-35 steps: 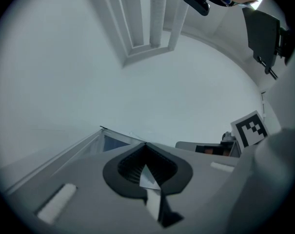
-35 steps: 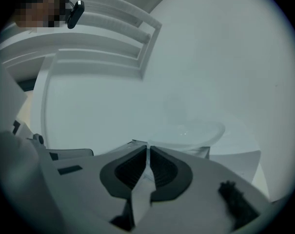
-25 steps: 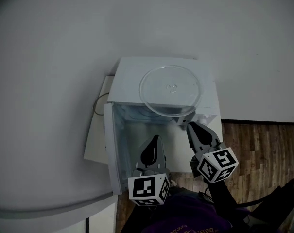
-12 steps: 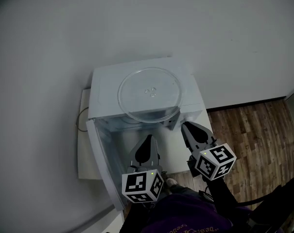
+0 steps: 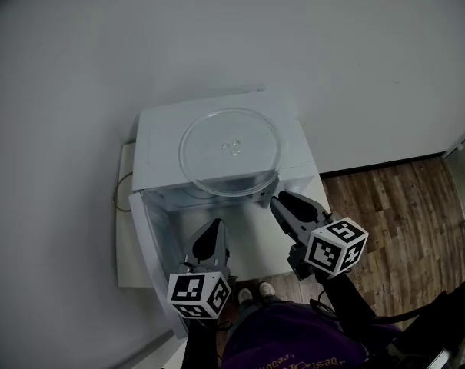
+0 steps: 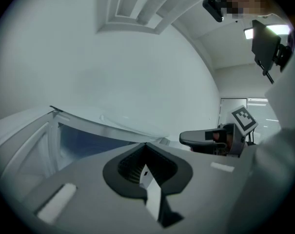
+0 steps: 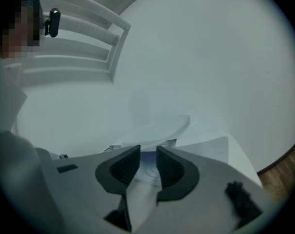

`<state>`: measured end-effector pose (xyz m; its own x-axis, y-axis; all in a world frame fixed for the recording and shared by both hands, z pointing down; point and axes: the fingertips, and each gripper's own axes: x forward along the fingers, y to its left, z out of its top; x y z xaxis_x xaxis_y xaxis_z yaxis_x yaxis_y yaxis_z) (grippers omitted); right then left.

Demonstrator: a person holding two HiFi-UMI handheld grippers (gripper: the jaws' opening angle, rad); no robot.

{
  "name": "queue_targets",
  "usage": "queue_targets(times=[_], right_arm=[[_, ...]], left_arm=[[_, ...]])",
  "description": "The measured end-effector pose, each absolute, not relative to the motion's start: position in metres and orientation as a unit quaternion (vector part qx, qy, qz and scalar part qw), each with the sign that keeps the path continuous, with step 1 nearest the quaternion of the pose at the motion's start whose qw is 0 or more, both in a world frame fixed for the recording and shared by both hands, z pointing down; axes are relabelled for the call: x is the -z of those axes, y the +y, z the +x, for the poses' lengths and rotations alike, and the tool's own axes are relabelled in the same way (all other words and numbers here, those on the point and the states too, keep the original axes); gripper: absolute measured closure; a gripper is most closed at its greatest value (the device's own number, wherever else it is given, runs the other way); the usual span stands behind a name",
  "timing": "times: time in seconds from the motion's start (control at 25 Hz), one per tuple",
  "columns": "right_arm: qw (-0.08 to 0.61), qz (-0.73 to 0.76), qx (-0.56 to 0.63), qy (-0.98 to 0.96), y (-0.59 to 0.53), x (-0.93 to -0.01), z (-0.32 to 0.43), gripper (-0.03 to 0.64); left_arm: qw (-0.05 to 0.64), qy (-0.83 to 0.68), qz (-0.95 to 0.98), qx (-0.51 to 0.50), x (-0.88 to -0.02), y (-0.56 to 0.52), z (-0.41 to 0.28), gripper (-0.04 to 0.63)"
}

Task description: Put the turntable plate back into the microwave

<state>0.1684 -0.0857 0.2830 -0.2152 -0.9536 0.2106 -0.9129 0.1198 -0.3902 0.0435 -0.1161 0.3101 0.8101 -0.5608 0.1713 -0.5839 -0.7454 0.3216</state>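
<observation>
The microwave (image 5: 157,141) is set on a white surface (image 5: 124,244) against a plain white wall (image 5: 332,52), with wood floor (image 5: 405,221) visible to the right. Its door (image 5: 154,264) is swung open to the left in the head view, and the cavity is exposed. The turntable plate (image 5: 230,151), a clear glass disc, is located flat on top of the microwave, outside the cavity; its near rim reaches the front edge of the top panel. Both tools are held in front of the open cavity, below the plate in the head view. The left hand-held gripper (image 5: 214,229) is positioned near the door side, with its jaws pressed fully together and nothing clamped between them, as seen in the left gripper view (image 6: 146,147). The right hand-held gripper (image 5: 278,202) is positioned just below the right part of the plate's near rim. Its jaws are parted and are opening, as seen in the right gripper view (image 7: 148,155); nothing is pressed by the pads, and only the cavity shows through the gap. In that view the plate (image 7: 157,128) appears above and beyond the jaw tips, apart from them.
</observation>
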Motion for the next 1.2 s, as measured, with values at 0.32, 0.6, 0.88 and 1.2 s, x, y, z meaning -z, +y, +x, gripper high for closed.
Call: queue_targets(times=[0.32, 0.6, 0.88, 1.2], right_arm=[[0.081, -0.592, 0.282, 0.75, -0.099, -0.293, 0.164, 0.479], [0.135, -0.596, 0.323, 0.723, -0.111, -0.298, 0.172, 0.453], [0.162, -0.578, 0.351, 0.719, -0.125, -0.3, 0.169, 0.451], [0.193, -0.56, 0.382, 0.709, -0.138, -0.304, 0.165, 0.451]], left_arm=[[0.313, -0.267, 0.912, 0.011, -0.306, -0.128, 0.07, 0.435], [0.378, -0.245, 0.892, 0.037, -0.31, -0.13, 0.09, 0.297], [0.447, -0.261, 0.851, 0.096, -0.311, -0.161, 0.087, 0.298], [0.49, -0.223, 0.834, 0.12, -0.308, -0.173, 0.099, 0.318]])
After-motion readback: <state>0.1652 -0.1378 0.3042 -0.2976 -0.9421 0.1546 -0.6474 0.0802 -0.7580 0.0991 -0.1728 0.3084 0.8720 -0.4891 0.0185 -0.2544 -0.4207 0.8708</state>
